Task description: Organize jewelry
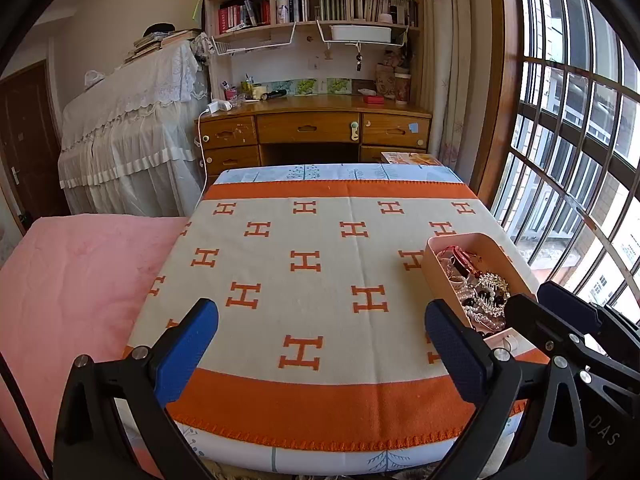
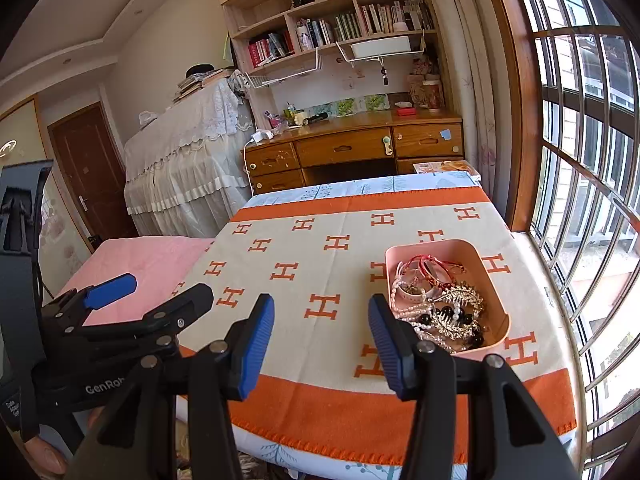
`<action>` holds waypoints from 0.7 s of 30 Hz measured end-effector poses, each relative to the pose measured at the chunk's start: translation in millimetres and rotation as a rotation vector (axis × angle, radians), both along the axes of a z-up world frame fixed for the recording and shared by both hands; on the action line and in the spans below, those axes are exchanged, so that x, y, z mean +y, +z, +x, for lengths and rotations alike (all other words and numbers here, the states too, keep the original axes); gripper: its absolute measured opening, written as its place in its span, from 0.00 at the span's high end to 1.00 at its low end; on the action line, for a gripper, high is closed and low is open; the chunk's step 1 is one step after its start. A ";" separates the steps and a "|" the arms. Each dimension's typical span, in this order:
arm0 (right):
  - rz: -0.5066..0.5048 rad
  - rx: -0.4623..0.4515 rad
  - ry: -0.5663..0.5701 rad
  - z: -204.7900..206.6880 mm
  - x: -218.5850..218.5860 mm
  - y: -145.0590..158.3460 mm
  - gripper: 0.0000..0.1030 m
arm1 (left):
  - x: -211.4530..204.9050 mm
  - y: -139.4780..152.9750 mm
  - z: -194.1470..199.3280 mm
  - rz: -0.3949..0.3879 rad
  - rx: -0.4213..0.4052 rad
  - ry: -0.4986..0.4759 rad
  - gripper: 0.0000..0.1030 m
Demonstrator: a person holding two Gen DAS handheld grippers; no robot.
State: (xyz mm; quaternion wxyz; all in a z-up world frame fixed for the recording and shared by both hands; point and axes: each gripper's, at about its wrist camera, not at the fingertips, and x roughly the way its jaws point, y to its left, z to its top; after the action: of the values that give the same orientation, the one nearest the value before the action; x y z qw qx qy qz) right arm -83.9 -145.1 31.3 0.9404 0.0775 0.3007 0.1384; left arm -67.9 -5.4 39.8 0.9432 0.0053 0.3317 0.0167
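A pink tray (image 2: 496, 292) sits on the right side of the table, on a cream and orange cloth (image 2: 320, 272) with H marks. It holds a tangle of jewelry (image 2: 440, 304): pearl strands, red cords, gold hair clips and dark beads. My right gripper (image 2: 320, 340) is open and empty, just left of the tray's near end. My left gripper (image 1: 320, 344) is open and empty over the cloth (image 1: 304, 280), left of the tray (image 1: 436, 252). The jewelry also shows in the left wrist view (image 1: 476, 284). The left gripper shows in the right wrist view (image 2: 148, 292).
A pink bedspread (image 1: 80, 280) lies left of the table. A wooden desk (image 1: 312, 124) with shelves stands behind the table. A barred window (image 2: 580, 200) runs along the right edge. A lace-covered piece of furniture (image 1: 132, 128) stands at the back left.
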 end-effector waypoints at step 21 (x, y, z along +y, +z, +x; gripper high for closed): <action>-0.003 0.000 0.000 -0.8 1.5 -1.4 0.52 | 1.1 -2.9 -0.4 0.000 0.008 -0.001 0.01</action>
State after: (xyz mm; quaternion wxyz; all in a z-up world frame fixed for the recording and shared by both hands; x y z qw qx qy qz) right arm -84.8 -143.6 29.9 0.9405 0.0763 0.3010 0.1379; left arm -68.3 -4.2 36.9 0.9419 0.0054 0.3355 0.0164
